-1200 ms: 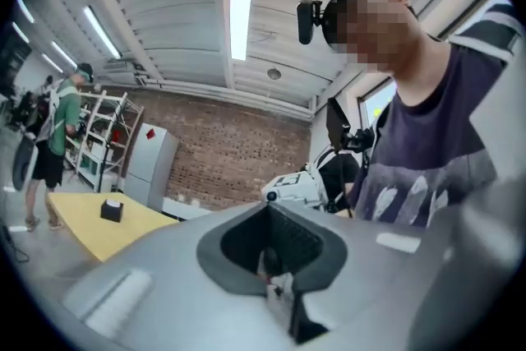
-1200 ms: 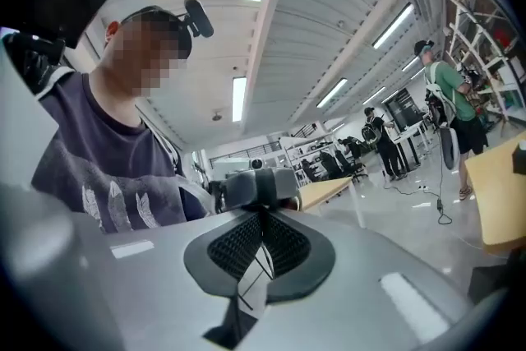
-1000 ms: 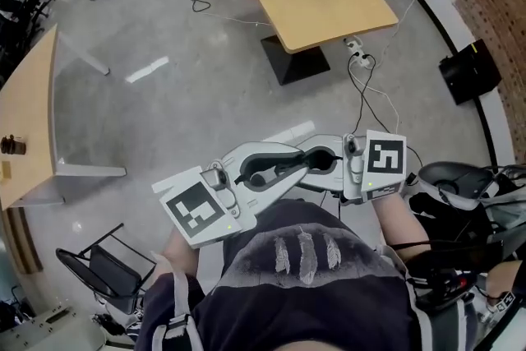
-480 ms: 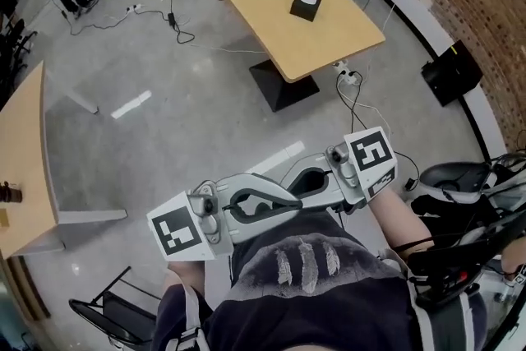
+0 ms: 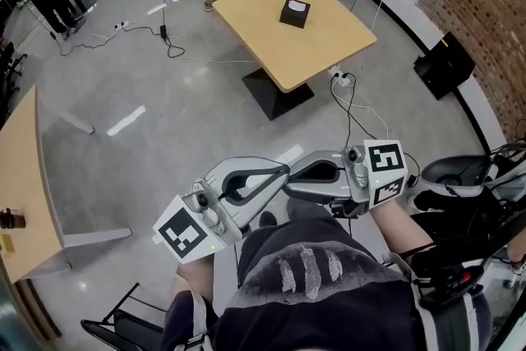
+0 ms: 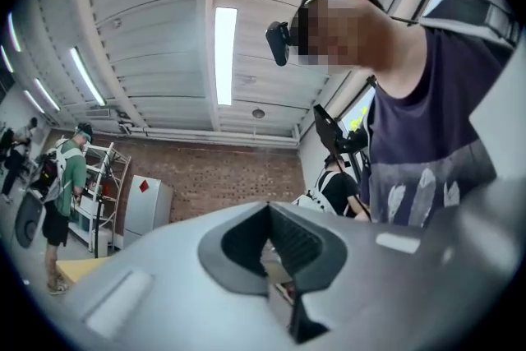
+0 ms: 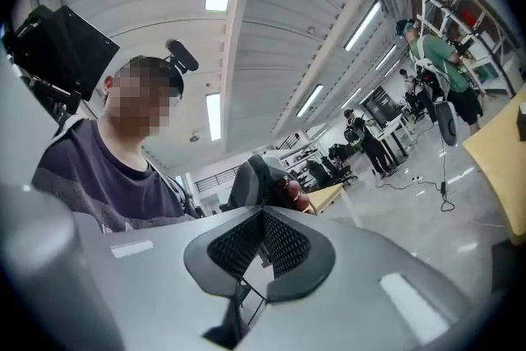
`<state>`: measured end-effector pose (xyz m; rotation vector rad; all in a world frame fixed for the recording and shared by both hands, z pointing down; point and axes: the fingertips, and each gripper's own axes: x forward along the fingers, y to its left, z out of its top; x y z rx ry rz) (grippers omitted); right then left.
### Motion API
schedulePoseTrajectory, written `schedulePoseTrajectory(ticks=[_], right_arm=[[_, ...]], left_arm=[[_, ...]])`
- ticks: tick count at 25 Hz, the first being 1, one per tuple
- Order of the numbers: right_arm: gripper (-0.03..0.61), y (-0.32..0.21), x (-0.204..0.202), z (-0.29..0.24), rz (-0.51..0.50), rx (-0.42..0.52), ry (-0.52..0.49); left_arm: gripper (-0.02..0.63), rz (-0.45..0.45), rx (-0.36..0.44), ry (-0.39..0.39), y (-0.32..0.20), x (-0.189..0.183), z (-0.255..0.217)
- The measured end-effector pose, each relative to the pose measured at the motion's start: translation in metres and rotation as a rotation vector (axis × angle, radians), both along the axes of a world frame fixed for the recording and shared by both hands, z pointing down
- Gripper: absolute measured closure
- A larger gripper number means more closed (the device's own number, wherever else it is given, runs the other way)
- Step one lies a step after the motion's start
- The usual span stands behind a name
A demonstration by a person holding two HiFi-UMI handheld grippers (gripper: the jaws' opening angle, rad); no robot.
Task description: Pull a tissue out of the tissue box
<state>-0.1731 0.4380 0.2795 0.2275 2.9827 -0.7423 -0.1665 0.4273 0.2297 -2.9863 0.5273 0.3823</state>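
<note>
While the left gripper (image 5: 275, 173) and right gripper (image 5: 296, 181) are both clamped shut on nothing, tips close together in front of the person's chest, neither can take a tissue. Arriving closed would likely just poke the sheet back into the slot. The tissue box (image 5: 294, 12) sits well apart on the far table (image 5: 329, 41), with cables (image 5: 353, 115) trailing across the floor between, so there's a snag risk. The box looks light and unanchored, so a one-gripper pull may drag it along.
</note>
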Motion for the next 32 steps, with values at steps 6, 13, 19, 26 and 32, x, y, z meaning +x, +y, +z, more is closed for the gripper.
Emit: schedulePoseTrajectory(ticks=[6,13,19,26,32], right_arm=[[0.580,-0.047,0.010,0.005,0.107,-0.042,-0.054],[0.580,-0.080,0.025,0.015,0.072,-0.019,-0.063],[0.580,-0.134,0.065,0.025,0.091,-0.050,-0.092],[0.583,-0.208,0.130,0.034,0.198,-0.103,-0.138],[0.583,-0.239,0.156,0.037,0.148,-0.094,-0.151]], left_arm=[[0.615,-0.039,-0.035,-0.038,-0.033,0.010,0.008],[0.614,-0.134,-0.140,-0.091,-0.077,0.027,0.024],[0.614,-0.151,-0.198,-0.178,-0.135,0.071,0.029],[0.614,-0.207,-0.173,-0.369,-0.175,0.121,0.050],[0.614,-0.281,-0.209,-0.461,-0.218,0.147,0.062]])
